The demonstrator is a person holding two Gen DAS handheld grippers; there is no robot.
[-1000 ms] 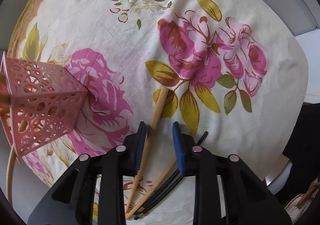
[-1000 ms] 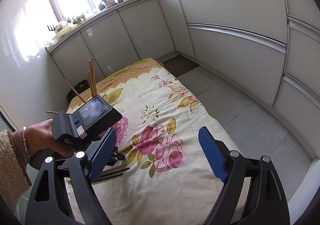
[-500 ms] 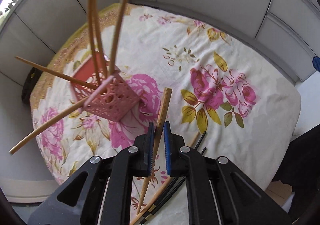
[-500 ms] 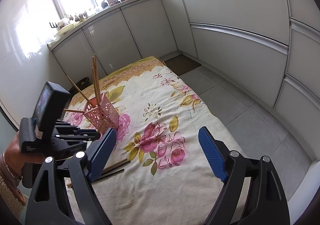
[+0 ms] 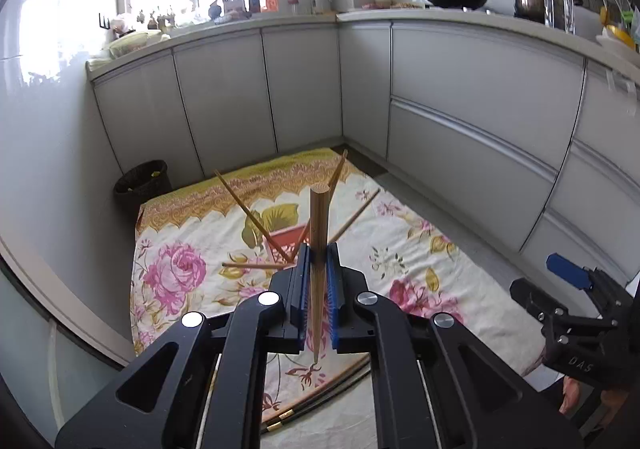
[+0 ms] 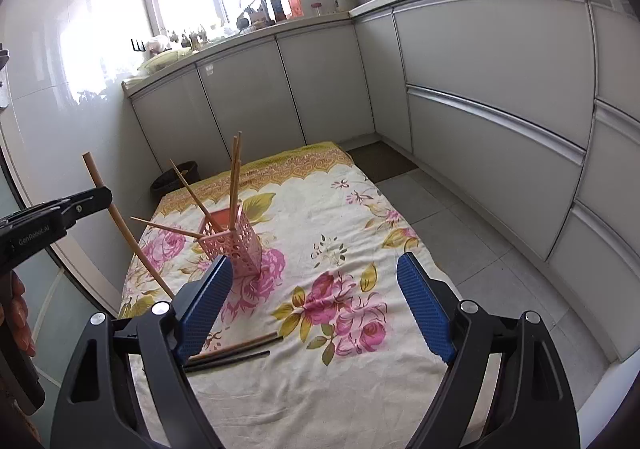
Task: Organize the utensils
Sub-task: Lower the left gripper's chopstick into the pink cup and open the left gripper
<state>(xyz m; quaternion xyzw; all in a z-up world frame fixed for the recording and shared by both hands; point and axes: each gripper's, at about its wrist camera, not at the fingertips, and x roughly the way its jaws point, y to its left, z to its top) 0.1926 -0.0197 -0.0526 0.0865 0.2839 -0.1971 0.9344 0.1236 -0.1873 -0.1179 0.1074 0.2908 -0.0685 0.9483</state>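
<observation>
My left gripper (image 5: pixel 318 263) is shut on a wooden chopstick (image 5: pixel 319 225) and holds it in the air, its blunt end pointing away from me. In the right wrist view the left gripper (image 6: pixel 100 199) shows at the left edge with that chopstick (image 6: pixel 120 227) slanting down through it. The pink perforated holder (image 6: pixel 236 245) stands on the floral cloth with several wooden chopsticks (image 6: pixel 234 177) leaning in it. It sits just beyond my left fingers, partly hidden (image 5: pixel 286 235). Black and wooden chopsticks (image 6: pixel 240 349) lie on the cloth near me. My right gripper (image 6: pixel 316 297) is open and holds nothing.
The floral cloth (image 6: pixel 328 209) covers part of a grey tiled floor (image 6: pixel 472 249). A dark woven bin (image 6: pixel 176 177) stands at the cloth's far left corner. Grey cabinet doors (image 6: pixel 480 89) line the back and right sides. The right gripper (image 5: pixel 568 273) shows at the left view's right edge.
My left gripper closed on one wooden chopstick, lifted it off the cloth and tipped upward, so the room came into view. The right gripper barely shifted.
</observation>
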